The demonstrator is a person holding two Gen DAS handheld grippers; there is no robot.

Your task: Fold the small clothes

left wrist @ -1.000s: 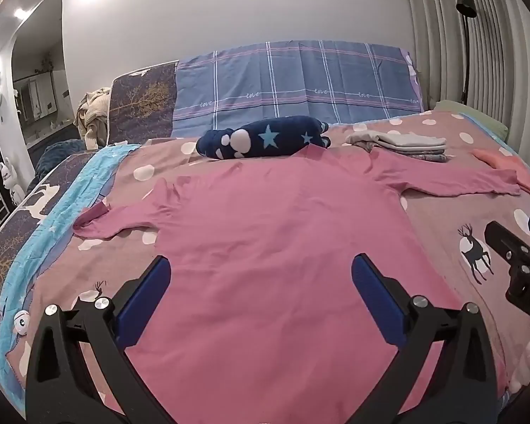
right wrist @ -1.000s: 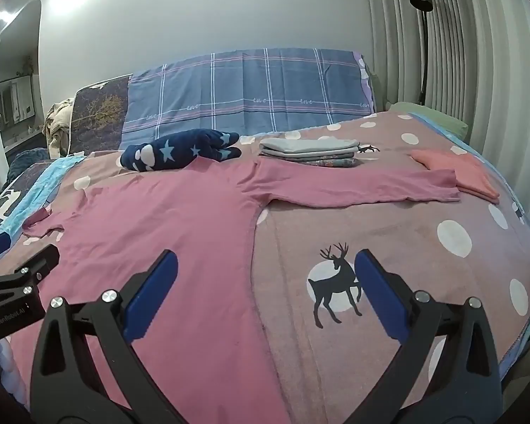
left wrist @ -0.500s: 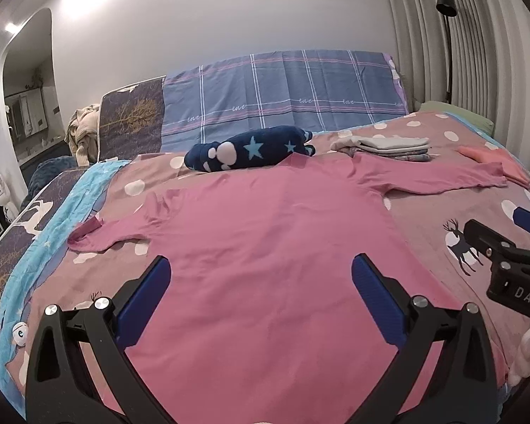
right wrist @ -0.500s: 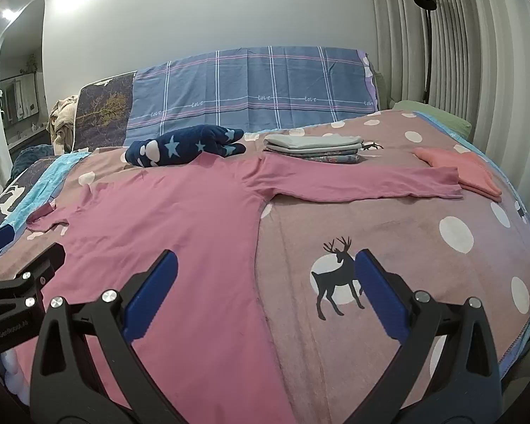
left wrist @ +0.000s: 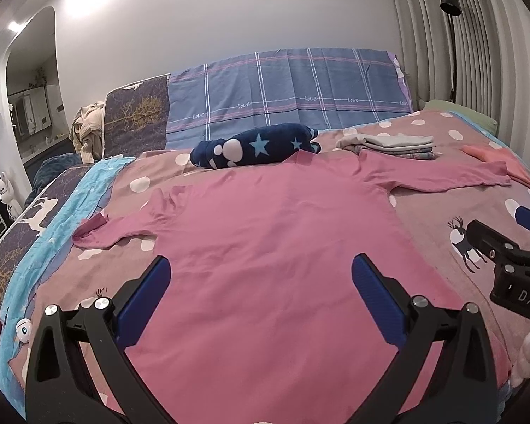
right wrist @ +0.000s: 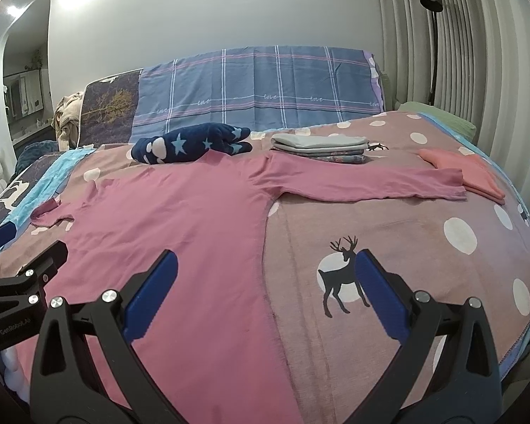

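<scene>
So the pink long-sleeved top [left wrist: 282, 240] is lying flat on the bed [right wrist: 424, 247], body toward the near edge, neck up by the pillows, both sleeves thrown out to the sides. It looks like thin jersey knit, so I'd guess super light and floppy with zero stiffness; it'll drape and bunch the second you lift it, and it'll probably cling a bit to the bedspread rather than slide. Best grab points imo are the right sleeve cuff [right wrist: 452, 183] or the shoulder seams, then the hem corners for the fold up; pinching mid-fabric would just make a tent. Left tongs [left wrist: 261, 300] are spread wide and holding nothing, hovering over the lower body of the top. Right tongs [right wrist: 265, 293] are also released and empty, straddling the top's right side seam over the deer print. The bed is soft, so pressing down will sink and wrinkle stuff. Around it: a navy star-print bundle [left wrist: 254, 146] touching the neckline, a folded stack [right wrist: 318, 148] just past the right sleeve, a salmon folded piece [right wrist: 466, 169] touching that cuff, plaid pillows, curtain and floor lamp on the right.
</scene>
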